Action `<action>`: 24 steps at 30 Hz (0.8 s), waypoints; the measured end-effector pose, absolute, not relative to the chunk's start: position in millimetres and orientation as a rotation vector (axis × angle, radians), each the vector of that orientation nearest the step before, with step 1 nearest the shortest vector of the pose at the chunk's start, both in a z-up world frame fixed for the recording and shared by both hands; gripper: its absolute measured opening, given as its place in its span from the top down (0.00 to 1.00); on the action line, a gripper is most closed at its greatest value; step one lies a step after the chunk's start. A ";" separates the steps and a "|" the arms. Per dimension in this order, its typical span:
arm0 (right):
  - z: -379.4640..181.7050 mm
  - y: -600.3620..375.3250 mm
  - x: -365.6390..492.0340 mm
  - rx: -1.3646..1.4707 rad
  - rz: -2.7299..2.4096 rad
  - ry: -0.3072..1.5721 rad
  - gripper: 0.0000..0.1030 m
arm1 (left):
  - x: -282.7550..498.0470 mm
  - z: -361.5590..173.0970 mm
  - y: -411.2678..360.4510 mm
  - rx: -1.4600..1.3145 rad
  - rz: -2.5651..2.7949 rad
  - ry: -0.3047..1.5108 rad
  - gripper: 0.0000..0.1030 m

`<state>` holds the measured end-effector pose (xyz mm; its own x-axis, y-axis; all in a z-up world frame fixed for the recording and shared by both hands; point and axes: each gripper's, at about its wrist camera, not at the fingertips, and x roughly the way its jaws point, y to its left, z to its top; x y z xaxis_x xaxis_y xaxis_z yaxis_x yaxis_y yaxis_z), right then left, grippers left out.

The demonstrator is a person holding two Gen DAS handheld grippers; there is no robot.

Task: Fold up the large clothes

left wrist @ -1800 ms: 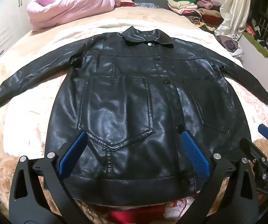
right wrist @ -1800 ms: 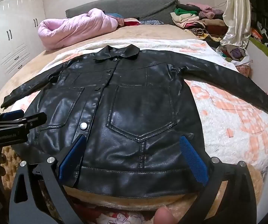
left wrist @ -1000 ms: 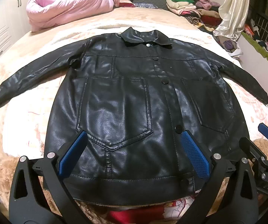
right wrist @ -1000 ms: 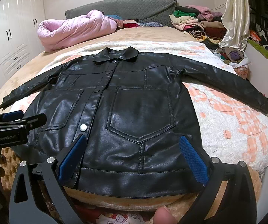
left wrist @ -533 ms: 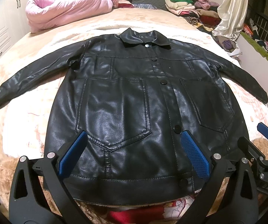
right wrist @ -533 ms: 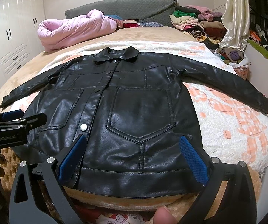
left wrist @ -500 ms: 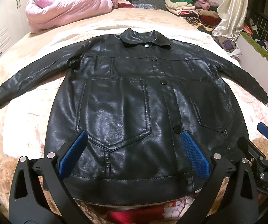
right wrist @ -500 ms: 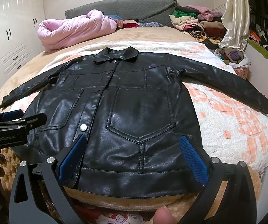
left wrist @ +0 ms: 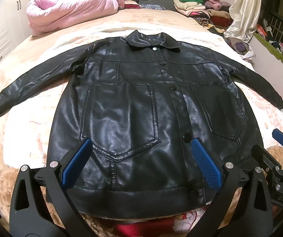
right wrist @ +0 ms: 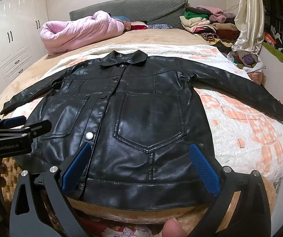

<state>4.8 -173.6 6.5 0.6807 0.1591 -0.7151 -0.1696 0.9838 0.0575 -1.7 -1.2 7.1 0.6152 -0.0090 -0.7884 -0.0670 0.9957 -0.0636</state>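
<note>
Left wrist view: a black jacket (left wrist: 141, 108) lies flat and buttoned on the bed (left wrist: 33, 90), collar away, sleeves spread to both sides. The left hand-held gripper (left wrist: 139, 162) hangs over its hem, jaws wide apart and empty. The right hand-held gripper (right wrist: 139, 161) (also spread wide, gripping nothing) hovers over the hem nearby. A pink quilt (right wrist: 78, 31) sits near the headboard.

Jacket (left wrist: 141, 106): glossy black, black snaps. Blanket (right wrist: 246, 130): white, peach check pattern. Quilt (left wrist: 70, 11) at bed's far-left corner: pink. Tongs pads (left wrist: 205, 163): blue, textured.
</note>
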 end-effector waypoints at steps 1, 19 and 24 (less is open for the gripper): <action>6.5 -173.3 4.8 -0.014 0.183 0.800 0.04 | -1.7 7.1 -1.2 -0.090 0.032 0.908 0.09; 3.5 -171.8 15.4 -0.002 0.181 0.814 0.04 | 11.2 6.6 -1.4 -0.086 0.025 0.910 0.09; 4.5 -170.4 26.7 0.002 0.178 0.821 0.04 | 23.6 5.2 1.7 -0.093 0.029 0.918 0.09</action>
<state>26.7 -170.4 4.5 0.6678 0.1584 -0.7273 -0.1571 0.9851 0.0703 23.6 1.7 5.2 0.6074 -0.0147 -0.7942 -0.0648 0.9956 -0.0680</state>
